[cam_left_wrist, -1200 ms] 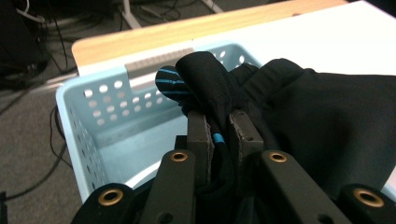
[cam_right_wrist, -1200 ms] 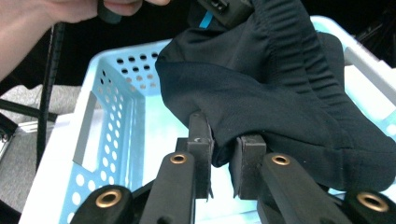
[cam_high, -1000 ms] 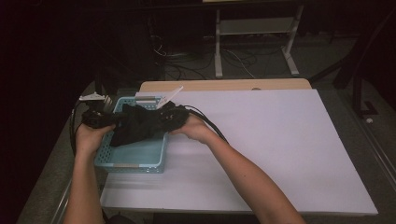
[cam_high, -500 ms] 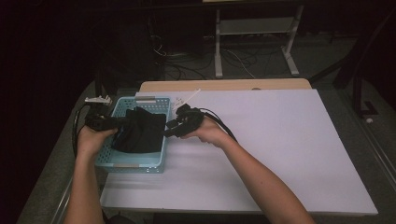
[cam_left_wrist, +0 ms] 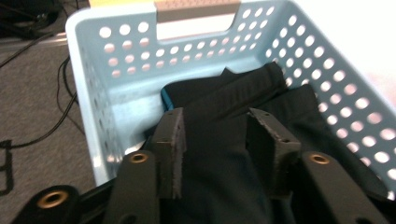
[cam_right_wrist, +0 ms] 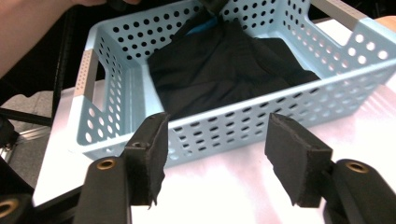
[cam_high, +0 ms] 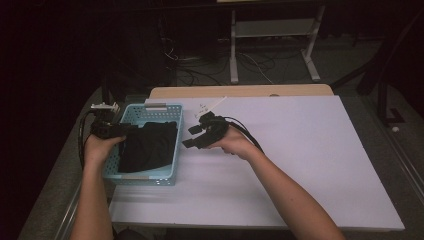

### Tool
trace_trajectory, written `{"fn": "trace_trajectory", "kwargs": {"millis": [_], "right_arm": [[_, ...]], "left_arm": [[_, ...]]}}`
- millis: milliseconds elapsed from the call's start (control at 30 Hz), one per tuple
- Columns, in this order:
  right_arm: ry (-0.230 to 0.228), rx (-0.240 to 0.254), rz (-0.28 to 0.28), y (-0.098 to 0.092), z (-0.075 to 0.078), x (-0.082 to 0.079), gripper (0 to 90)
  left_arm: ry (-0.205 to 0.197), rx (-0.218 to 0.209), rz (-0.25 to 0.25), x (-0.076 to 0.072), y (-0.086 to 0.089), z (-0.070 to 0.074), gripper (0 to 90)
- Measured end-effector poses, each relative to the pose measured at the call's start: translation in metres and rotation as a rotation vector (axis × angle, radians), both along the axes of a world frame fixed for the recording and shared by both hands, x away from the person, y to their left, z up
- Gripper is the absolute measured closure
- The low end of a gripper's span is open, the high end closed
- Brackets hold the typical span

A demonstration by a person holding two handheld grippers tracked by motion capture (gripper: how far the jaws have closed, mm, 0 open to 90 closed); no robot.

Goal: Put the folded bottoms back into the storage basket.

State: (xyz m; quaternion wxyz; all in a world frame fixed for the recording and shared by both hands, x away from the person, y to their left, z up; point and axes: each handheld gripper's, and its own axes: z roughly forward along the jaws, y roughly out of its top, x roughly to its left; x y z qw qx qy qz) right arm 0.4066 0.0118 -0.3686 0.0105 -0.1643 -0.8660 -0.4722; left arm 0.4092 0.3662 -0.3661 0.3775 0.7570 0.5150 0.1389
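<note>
Placing: folded black garment into pale blue perforated plastic basket; release stage, by the look of it.
Right gripper (cam_high: pixel 189 136): out over white tabletop (cam_high: pixel 310 165), just beside basket's right wall; jaws have just been opening, stand well apart, nothing between them. In right gripper view, pads (cam_right_wrist: pixel 150 154) frame bare table and basket wall (cam_right_wrist: pixel 261 116).
Left gripper (cam_high: pixel 120 130): at basket's left rim, reaching in over the cloth. Jaws have just been opening; in left gripper view pads (cam_left_wrist: pixel 172 144) stand parted above the fabric, cloth lying under and between, not pinched as far as can be told.
Garment (cam_high: pixel 150 146): dark fabric, loosely folded, inside basket, covering most of the floor; a teal edge shows at its far end (cam_left_wrist: pixel 164 98). Appears settled below the rim.
Basket (cam_high: pixel 172 150): rectangular, holes all round, grey handle strips at both ends; sits at left edge of tabletop, near side close to the person.
Doing it well: lift left gripper straight up before drawing back, jaws kept wide, so no fold snags on a pad and drags out.
Watch: left wall close to the hand; sideways exit could nudge the light basket toward table edge.
Check: no corner of cloth draped over rim; tuck if so.
Far: wooden board edge beyond table, metal stand and cables on dark floor; no concern.
</note>
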Motion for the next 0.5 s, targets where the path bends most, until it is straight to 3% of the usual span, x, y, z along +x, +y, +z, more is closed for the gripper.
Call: {"fn": "trace_trajectory", "kwargs": {"millis": [233, 500], "right_arm": [[-0.002, -0.011, -0.031, -0.013, -0.005, 0.0, 34.2], [-0.004, -0.019, -0.057, -0.025, -0.01, 0.001, 32.0]], "left_arm": [[-0.016, -0.033, -0.054, 0.002, -0.013, 0.003, 45.3], [-0.036, -0.105, -0.14, 0.0, -0.03, 0.004, 35.6]]}}
